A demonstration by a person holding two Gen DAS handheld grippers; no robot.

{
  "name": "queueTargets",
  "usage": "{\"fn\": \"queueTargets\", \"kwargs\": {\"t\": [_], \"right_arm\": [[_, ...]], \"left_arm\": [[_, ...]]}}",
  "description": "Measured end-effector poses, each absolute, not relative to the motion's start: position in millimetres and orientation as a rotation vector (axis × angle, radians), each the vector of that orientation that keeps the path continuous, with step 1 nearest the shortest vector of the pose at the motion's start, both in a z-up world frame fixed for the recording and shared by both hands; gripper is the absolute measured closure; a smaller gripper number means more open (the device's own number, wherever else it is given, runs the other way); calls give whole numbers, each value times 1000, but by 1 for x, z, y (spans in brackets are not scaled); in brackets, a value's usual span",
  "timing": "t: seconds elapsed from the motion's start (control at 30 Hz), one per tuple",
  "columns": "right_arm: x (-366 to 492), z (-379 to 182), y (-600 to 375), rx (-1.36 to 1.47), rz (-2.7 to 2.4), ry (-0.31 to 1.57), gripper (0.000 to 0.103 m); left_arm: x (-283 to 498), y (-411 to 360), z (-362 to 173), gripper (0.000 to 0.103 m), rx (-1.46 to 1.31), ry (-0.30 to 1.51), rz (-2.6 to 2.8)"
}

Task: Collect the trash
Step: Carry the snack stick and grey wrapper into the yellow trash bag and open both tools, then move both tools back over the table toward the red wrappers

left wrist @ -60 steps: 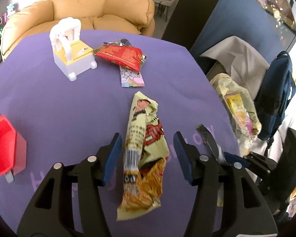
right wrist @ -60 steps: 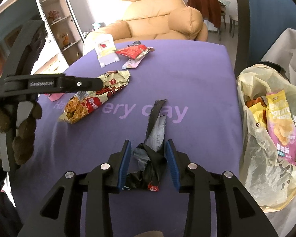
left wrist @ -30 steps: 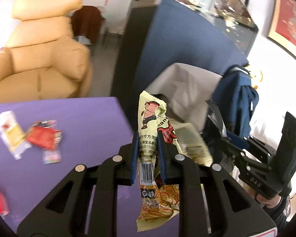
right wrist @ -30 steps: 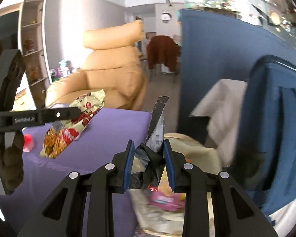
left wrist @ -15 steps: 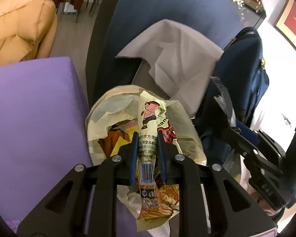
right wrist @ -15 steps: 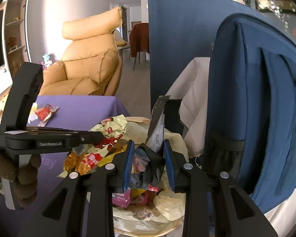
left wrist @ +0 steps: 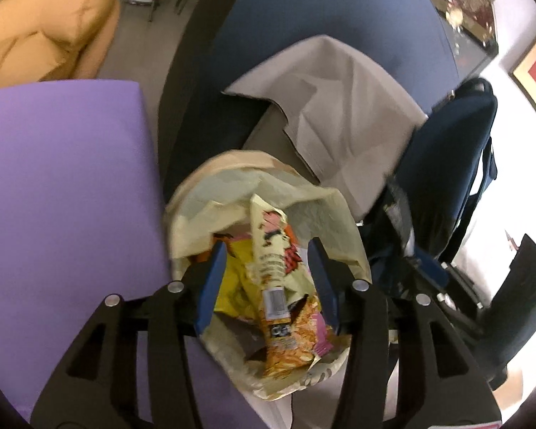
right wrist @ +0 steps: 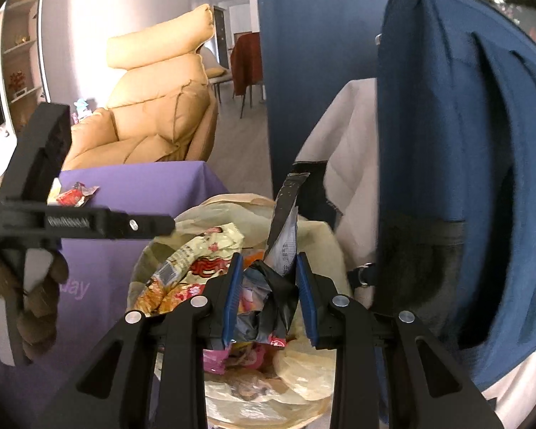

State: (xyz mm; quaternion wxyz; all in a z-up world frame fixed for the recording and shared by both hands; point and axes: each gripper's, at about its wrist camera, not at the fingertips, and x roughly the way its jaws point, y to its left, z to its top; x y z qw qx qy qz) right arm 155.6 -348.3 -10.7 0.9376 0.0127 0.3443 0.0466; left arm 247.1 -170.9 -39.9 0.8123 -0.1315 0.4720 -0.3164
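Observation:
A pale yellow trash bag (left wrist: 332, 214) hangs open beside the purple table (left wrist: 60, 178), holding several snack packets. My left gripper (left wrist: 268, 279) is open above the bag's mouth. The cream noodle snack packet (left wrist: 273, 268) lies loose between its fingers, in the bag; it also shows in the right wrist view (right wrist: 193, 261). My right gripper (right wrist: 268, 296) is over the bag (right wrist: 314, 375) with its jaws slightly parted around a crumpled black and silver wrapper (right wrist: 278, 286). The wrapper still stands upright between the pads.
A blue backpack (right wrist: 464, 143) hangs close on the right of the bag. A grey cloth (left wrist: 339, 107) drapes over a chair behind it. A red wrapper (right wrist: 75, 193) lies on the table. A tan armchair (right wrist: 160, 107) stands beyond.
My left gripper has opened and let the noodle packet drop into the bag. My right gripper's jaws have widened a little around the black wrapper.

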Motion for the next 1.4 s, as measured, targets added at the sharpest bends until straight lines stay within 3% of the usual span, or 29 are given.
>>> {"fn": "queueTargets", "kwargs": {"t": [0.23,0.6,0.77,0.83,1.1,1.4], "right_arm": [[175,-16,-313,71,228,711,74],[209,-80,-315,10,148,955,74],[203,-74,-318,26,151,944,67],[199,-69,-313,12,152,934,59],[187,-40,-302,-17,145,887,51],[172,-2,-263,-69,214,796,50]], "left_arm": [[242,-125,-20,58,-273,924,-575],[211,-64,-11,57,-181,865,-480],[200,-39,-13,56,-164,844,-441],[199,-28,-17,56,-177,854,-426],[193,14,-20,54,-207,846,-350],[190,65,-27,53,-246,821,-218]]}}
